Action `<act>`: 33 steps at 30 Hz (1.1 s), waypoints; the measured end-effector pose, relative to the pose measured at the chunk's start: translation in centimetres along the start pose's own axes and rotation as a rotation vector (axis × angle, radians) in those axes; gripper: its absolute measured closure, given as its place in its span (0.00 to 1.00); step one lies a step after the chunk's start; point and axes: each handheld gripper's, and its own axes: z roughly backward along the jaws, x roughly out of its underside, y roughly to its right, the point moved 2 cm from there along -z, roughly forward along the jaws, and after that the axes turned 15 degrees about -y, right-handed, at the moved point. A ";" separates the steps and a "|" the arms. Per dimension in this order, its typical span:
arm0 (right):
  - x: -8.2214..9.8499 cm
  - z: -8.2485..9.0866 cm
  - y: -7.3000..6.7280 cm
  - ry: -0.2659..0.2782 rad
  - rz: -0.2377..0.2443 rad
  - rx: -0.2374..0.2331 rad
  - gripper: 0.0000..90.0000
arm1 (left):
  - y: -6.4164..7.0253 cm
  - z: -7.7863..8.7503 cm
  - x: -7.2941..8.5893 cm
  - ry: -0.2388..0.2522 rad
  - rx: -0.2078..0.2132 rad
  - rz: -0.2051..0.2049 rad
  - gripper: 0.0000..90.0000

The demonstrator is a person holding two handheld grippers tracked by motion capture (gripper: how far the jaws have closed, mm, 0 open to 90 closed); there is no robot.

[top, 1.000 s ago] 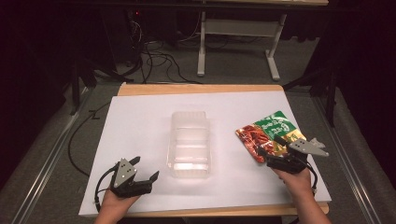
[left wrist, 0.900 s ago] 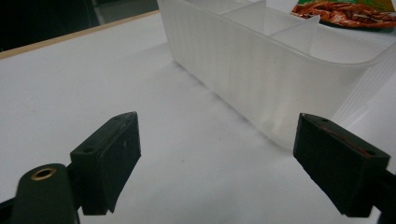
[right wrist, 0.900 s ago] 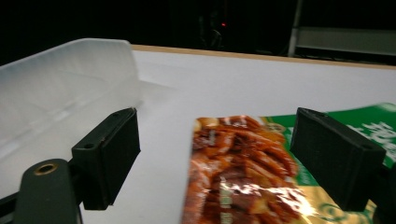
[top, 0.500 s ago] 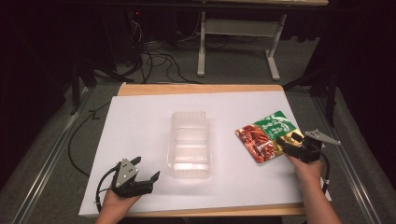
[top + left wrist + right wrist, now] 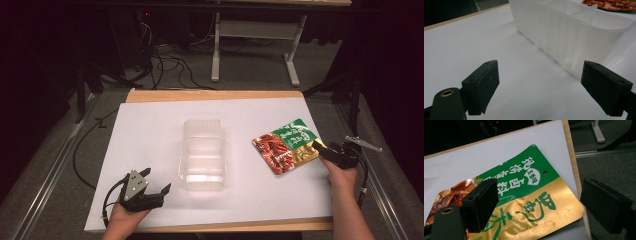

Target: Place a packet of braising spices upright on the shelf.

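so the right gripper slid out from the packet's lower side to the right edge of the frame; jaws wide, just opened more, nothing gripped, lining up on the seasoning packet right of centre; left gripper parked open, lower left.

The table wears a plain white cover, with a strip of pale wood showing along its far and near edges. On it sits a container of clear, milky plastic, its walls finely ribbed. The food pouch is glossy: green at the top with white characters, gold at one corner with green characters, and a red-brown photo of food across the rest. The left gripper is black with a grey plate on top; the right gripper is black too. The floor is grey, crossed by black cables.
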 end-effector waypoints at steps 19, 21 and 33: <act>-0.5 -1.2 1.1 -0.119 -0.091 -0.045 0.17 | 0.1 0.1 0.1 -0.005 -0.004 -0.010 0.17; -0.4 -1.3 1.1 -0.120 -0.091 -0.055 0.17 | 0.1 0.1 0.1 -0.005 -0.005 -0.010 0.17; -0.3 -0.8 0.4 -0.067 -0.006 -0.102 0.28 | 0.1 0.1 0.0 -0.006 -0.007 -0.015 0.17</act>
